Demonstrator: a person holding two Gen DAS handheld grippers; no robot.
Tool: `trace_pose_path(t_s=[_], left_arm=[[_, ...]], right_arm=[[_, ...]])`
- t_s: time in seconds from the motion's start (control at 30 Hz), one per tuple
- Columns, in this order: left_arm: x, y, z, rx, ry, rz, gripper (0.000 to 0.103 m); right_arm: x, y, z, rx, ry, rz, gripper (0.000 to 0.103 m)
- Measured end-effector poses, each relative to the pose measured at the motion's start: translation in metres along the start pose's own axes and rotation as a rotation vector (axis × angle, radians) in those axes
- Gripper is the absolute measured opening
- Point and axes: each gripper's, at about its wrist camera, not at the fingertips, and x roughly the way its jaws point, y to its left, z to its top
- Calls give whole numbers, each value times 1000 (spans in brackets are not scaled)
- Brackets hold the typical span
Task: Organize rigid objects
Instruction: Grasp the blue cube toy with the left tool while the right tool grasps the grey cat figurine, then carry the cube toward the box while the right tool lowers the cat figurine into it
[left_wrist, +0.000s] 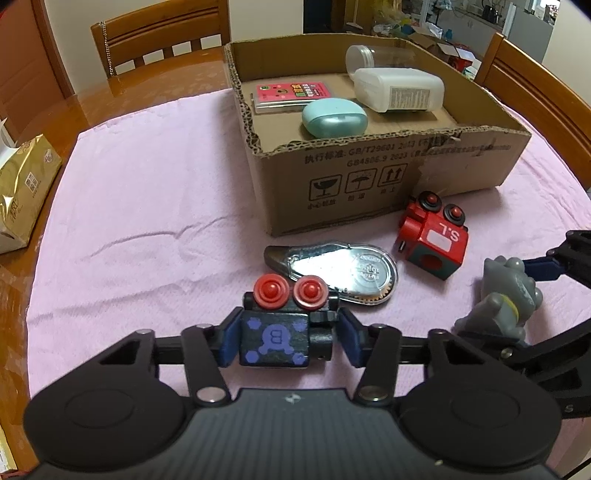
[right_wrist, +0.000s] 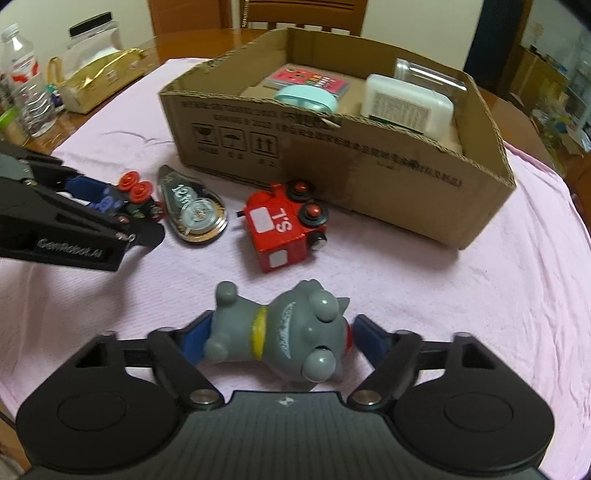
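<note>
- left gripper (left_wrist: 287, 341) clamped on black toy car (left_wrist: 275, 341), on pink cloth (left_wrist: 147, 206)
- right gripper (right_wrist: 279, 341) half-wide around grey figurine (right_wrist: 291, 332), right pad apart from it
- tape dispenser (left_wrist: 332, 271) at 12 o'clock of the black car, touching it
- red toy car (left_wrist: 434, 236) at 1 o'clock, near cardboard box (left_wrist: 369, 177)

The red toy car (left_wrist: 434, 236), right of the frame's middle, carries the letters "S.L" upside down. The cardboard box (left_wrist: 369, 181) shows "GB/T29601" and three handling signs. The left tongs (right_wrist: 122, 206), at the left edge, read "GenRobot.AI".
</note>
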Motion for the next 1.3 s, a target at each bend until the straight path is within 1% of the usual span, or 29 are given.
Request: trace_pose_path(t_s=[0.2,0.37,0.5,0.73,0.83,1.03,1.1,1.23,1.3], left_arm=[[-1,1,0,16,22,-10,50],[-8,1,-1,60,36,-25,50],[-19,1,2,100,45,-42,50],[-53,5,14,151,32,-87,50],[-66,5,20,161,17,-103,50],[-84,8,38,153,-28,-125,50],[-87,9,45,146,-44,-123,50],[-92,9,60,151,-84,-105,50],[-93,8,67,161,-104,-92,50]], right_arm=[[-2,0,0,-13,20,7,77],[-9,-5,1,-39,35,19,77],[-18,-10,3,-64,43,26,77],[-51,-23,17,-97,40,91,77],[-68,-30,28,-107,15,106,77],[-90,-49,64,-114,-54,95,77],[-90,-55,78,-119,-76,76,77],[-80,-71,101,-122,-92,41,77],[-74,-78,110,-109,-96,37,77]])
